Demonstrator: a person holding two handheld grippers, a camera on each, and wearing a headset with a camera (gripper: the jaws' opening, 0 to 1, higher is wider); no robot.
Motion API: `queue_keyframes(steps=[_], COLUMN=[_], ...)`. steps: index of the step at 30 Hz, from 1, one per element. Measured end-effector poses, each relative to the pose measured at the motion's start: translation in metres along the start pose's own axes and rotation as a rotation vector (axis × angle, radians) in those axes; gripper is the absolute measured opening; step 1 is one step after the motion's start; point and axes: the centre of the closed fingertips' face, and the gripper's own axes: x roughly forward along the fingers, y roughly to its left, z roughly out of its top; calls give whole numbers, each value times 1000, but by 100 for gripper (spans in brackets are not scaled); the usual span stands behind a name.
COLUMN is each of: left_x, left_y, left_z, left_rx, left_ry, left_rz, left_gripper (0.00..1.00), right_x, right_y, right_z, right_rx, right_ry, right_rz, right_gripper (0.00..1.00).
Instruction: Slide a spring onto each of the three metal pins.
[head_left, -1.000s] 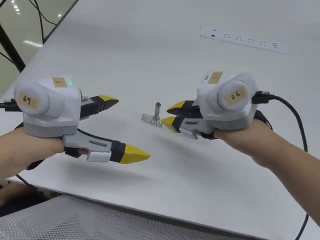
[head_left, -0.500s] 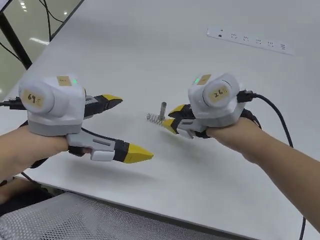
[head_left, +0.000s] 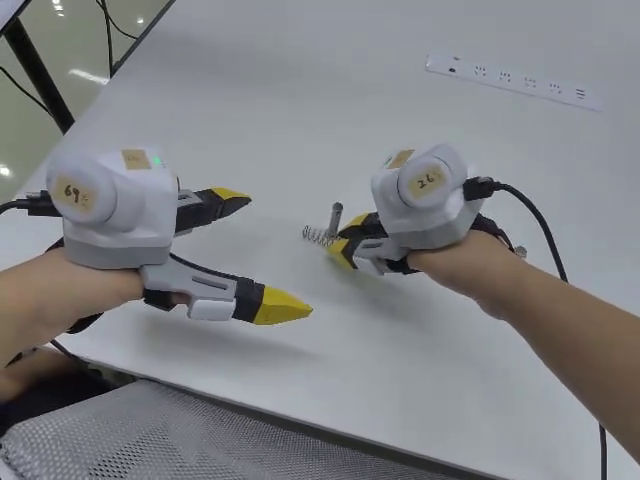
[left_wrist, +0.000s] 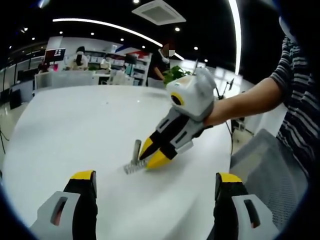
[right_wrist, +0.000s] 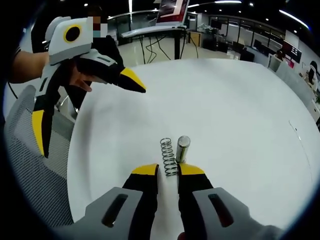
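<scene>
The job has hardly begun. A short grey metal pin (right_wrist: 183, 147) stands upright on the big white table (head_left: 300, 100). A small silver wire spring (right_wrist: 167, 150) lies flat on the table just beside the pin. The spring is not on the pin yet. I can see one pin and one spring, and the task asks for three of each.

The right gripper (right_wrist: 169, 171), white and black with yellow tips, is low at the table and points at the spring. Its two jaws are close together, and the near end of the spring sits between the yellow tips. I cannot tell if the jaws are squeezing the spring or just sitting around it, because a little gap shows on each side.

The left gripper (head_left: 275, 256), white and black with yellow tips like the other one, is held above the table and well apart from the pin. Its jaws are spread wide and there is nothing in them.

So I think the step in hand is picking up the first spring. After that, the spring must be lifted, turned so its open end faces down, and slid over the top of the pin. No pin has a spring on it, so almost all of the job is left to do.
</scene>
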Motion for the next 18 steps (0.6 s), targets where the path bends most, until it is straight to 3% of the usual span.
queue_keyframes(steps=[11, 18], left_x=[0, 0], left_y=[-1, -2], left_z=[-3, -3], left_rx=[-11, -11], left_ry=[4, 7], left_rz=[1, 0], left_gripper=[95, 95], right_x=[6, 3], right_y=[-3, 7], right_z=[-4, -8], right_rx=[-13, -61], right_ry=[24, 38], right_rz=[-2, 27], right_gripper=[9, 7])
